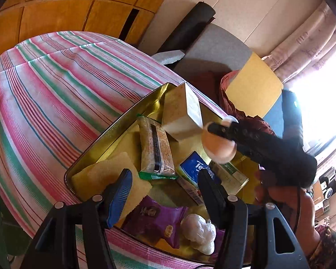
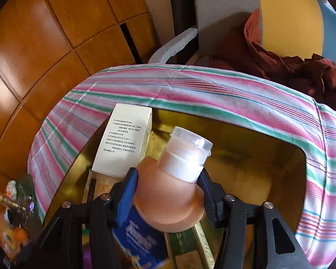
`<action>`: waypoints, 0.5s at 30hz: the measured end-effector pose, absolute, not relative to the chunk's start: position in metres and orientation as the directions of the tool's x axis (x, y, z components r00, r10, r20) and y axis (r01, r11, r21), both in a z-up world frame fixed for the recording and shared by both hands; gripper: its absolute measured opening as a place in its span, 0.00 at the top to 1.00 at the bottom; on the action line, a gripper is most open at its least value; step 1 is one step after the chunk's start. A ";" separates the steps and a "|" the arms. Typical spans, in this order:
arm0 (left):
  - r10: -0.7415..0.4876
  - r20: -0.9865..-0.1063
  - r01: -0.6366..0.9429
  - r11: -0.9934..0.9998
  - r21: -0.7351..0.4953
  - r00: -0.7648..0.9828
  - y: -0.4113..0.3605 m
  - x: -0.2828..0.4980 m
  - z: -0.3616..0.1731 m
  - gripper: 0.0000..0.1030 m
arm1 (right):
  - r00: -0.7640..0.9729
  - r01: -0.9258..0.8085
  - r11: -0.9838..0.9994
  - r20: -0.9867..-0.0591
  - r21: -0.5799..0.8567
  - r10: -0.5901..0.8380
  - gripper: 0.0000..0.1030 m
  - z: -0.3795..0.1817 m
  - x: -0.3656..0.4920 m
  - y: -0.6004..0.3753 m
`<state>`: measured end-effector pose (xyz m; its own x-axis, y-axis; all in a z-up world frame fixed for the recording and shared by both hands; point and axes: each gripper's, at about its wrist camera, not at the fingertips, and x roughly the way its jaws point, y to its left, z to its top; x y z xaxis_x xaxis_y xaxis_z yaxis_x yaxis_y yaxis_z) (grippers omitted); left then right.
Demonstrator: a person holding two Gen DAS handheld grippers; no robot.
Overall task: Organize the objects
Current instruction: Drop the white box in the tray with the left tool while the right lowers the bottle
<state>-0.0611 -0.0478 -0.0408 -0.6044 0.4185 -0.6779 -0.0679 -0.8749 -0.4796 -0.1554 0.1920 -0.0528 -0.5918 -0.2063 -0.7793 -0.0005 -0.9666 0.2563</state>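
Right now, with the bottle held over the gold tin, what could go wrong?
1. The right gripper has the peach bottle between its jaws, but the bottle is round and tilted, so it may slip and fall.
2. The tall white box stands right beside it in the gold tin; the bottle could knock it over.
3. The blue packet and green box lie underneath, so the bottle may land unsteadily.
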 end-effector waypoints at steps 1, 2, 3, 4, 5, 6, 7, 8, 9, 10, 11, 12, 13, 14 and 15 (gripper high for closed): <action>0.421 -0.677 -0.070 -0.874 -0.482 -0.604 -0.047 -0.060 -0.041 0.41 | -0.590 -0.009 -0.965 -0.780 0.264 -0.208 0.42 -0.054 -0.159 0.191; 0.423 -0.677 -0.073 -0.874 -0.480 -0.603 -0.047 -0.060 -0.041 0.41 | -0.588 -0.017 -0.965 -0.783 0.263 -0.204 0.40 -0.054 -0.161 0.190; 0.421 -0.678 -0.075 -0.876 -0.476 -0.603 -0.046 -0.060 -0.040 0.41 | -0.592 -0.026 -0.966 -0.783 0.256 -0.192 0.38 -0.052 -0.161 0.189; 0.418 -0.676 -0.076 -0.877 -0.474 -0.606 -0.046 -0.058 -0.040 0.41 | -0.602 -0.032 -0.967 -0.777 0.252 -0.183 0.34 -0.050 -0.160 0.189; 0.419 -0.674 -0.077 -0.877 -0.475 -0.609 -0.046 -0.057 -0.039 0.41 | -0.613 -0.025 -0.965 -0.767 0.260 -0.191 0.29 -0.048 -0.157 0.190; 0.422 -0.672 -0.079 -0.875 -0.477 -0.609 -0.046 -0.057 -0.039 0.41 | -0.622 -0.017 -0.964 -0.758 0.264 -0.197 0.28 -0.047 -0.155 0.189; 0.424 -0.670 -0.081 -0.874 -0.479 -0.610 -0.045 -0.057 -0.038 0.41 | -0.632 -0.014 -0.967 -0.752 0.254 -0.188 0.27 -0.045 -0.151 0.190; 0.423 -0.668 -0.081 -0.874 -0.480 -0.613 -0.044 -0.057 -0.038 0.41 | -0.638 -0.013 -0.971 -0.749 0.240 -0.177 0.27 -0.044 -0.148 0.191; 0.421 -0.667 -0.080 -0.875 -0.478 -0.614 -0.043 -0.056 -0.037 0.41 | -0.641 -0.004 -0.973 -0.747 0.232 -0.176 0.27 -0.042 -0.145 0.191; 0.421 -0.668 -0.082 -0.875 -0.477 -0.613 -0.042 -0.055 -0.037 0.41 | -0.639 0.010 -0.973 -0.747 0.229 -0.182 0.27 -0.041 -0.143 0.191; 0.424 -0.668 -0.085 -0.874 -0.478 -0.612 -0.041 -0.055 -0.037 0.41 | -0.638 0.019 -0.975 -0.748 0.223 -0.183 0.27 -0.041 -0.140 0.192; 0.427 -0.666 -0.087 -0.873 -0.479 -0.612 -0.040 -0.054 -0.036 0.41 | -0.640 0.024 -0.978 -0.748 0.209 -0.176 0.27 -0.040 -0.136 0.193; 0.427 -0.664 -0.090 -0.873 -0.479 -0.613 -0.039 -0.053 -0.035 0.41 | -0.642 0.029 -0.981 -0.749 0.192 -0.166 0.27 -0.039 -0.131 0.194; 0.427 -0.664 -0.094 -0.875 -0.475 -0.614 -0.037 -0.052 -0.034 0.41 | -0.644 0.036 -0.983 -0.748 0.180 -0.161 0.27 -0.039 -0.126 0.194; 0.426 -0.665 -0.099 -0.877 -0.471 -0.614 -0.034 -0.051 -0.034 0.41 | -0.646 0.038 -0.985 -0.748 0.168 -0.152 0.28 -0.038 -0.122 0.194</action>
<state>-0.0506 -0.0345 -0.0336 -0.6138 0.4262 -0.6645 -0.0989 -0.8766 -0.4709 -0.1217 0.1943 -0.0381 -0.6459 -0.1523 -0.7481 0.0379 -0.9851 0.1678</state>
